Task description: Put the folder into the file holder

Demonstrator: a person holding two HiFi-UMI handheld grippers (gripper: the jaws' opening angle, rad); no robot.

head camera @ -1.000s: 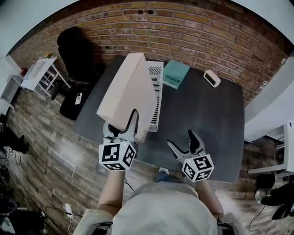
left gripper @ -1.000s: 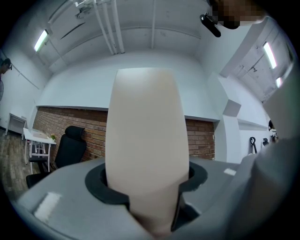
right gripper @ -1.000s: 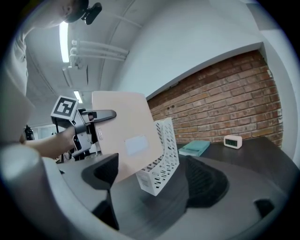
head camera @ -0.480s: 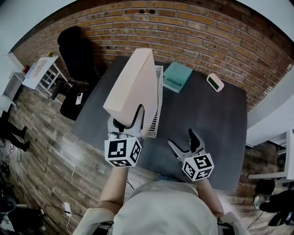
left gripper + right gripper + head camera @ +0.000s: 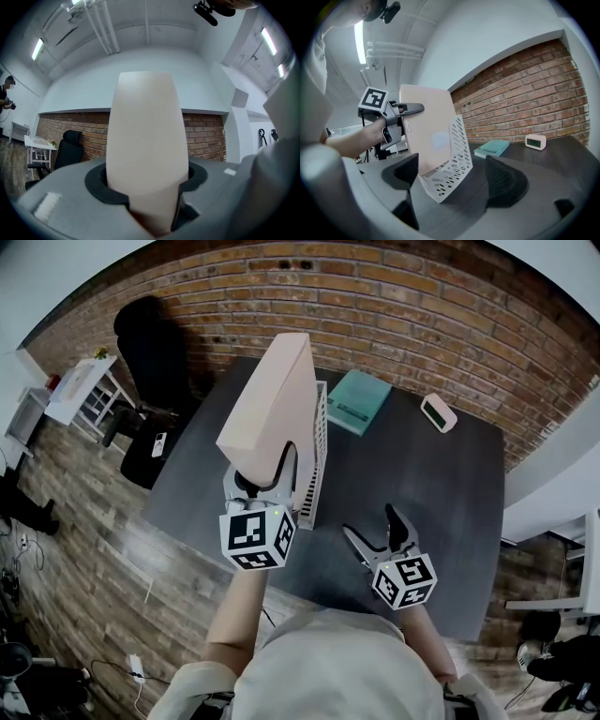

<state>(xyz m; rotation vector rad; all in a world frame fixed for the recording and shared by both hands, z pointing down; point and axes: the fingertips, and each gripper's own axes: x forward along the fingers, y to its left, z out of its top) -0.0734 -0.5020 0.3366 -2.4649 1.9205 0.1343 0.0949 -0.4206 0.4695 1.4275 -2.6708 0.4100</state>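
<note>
The left gripper (image 5: 264, 480) is clamped on the folder (image 5: 274, 407), a pale pinkish-beige one. In the left gripper view both jaws press against its sides, with the folder filling the gap between them. It is gripped at its near lower end and stands almost on edge, its long body rising away from the person toward the far edge of the worktop (image 5: 422, 493).

The file holder (image 5: 321, 451) is white with perforated walls. It stands on the left half of the dark worktop, its tall end toward the far edge and its low lip toward the near edge. From the head view the folder overlaps the holder's left side. In the right gripper view the folder's lower part sits behind the holder's perforated wall and shows above the low lip, so it appears to be partly inside. Whether its bottom edge rests on the holder's floor cannot be told.

The right gripper (image 5: 369, 523) hovers over the near edge, right of the holder and well apart from it. Its jaws are spread wide with nothing between the pads (the holder and folder only show farther off, beyond the gap).

A teal book (image 5: 354, 401) lies flat near the far edge, just right of the holder's tall end. A small white clock (image 5: 438, 412) sits farther along that edge toward the far right corner. Beyond the far left corner stands a black office chair (image 5: 155, 348) against the brick wall (image 5: 394, 306).
</note>
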